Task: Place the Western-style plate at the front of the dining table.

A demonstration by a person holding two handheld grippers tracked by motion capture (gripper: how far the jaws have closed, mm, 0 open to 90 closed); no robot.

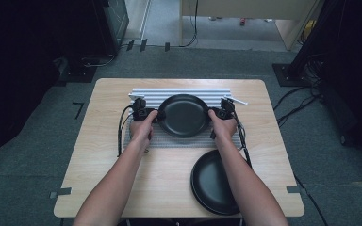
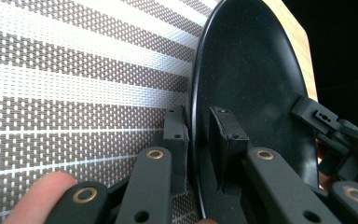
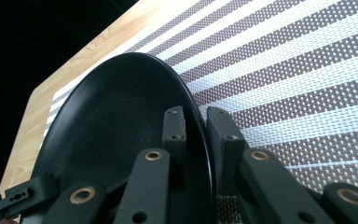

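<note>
At centre frame of the high view, one black plate (image 1: 184, 115) is lying over a striped placemat (image 1: 169, 140) on the wooden table (image 1: 103, 155), with a hand-held gripper on each side of it. The left hand-held gripper (image 1: 156, 116) is pinching the plate's left rim; in the left gripper view its two jaws are pressing on the rim (image 2: 196, 140), one jaw under the plate against the mat (image 2: 74, 93) and one inside the dish. The right hand-held gripper (image 1: 212, 114) is pinching the right rim in the same way, and in the right gripper view the thin edge (image 3: 204, 140) is sitting between its two jaws. Two bare forearms are entering from the bottom of the frame, one hand on each tool.

A second black plate (image 1: 212, 183) is resting at lower right of the high view, on bare table wood just below the mat, partly under the right forearm. That makes two plates, two grippers and one mat. Cables are trailing from both tools.
</note>
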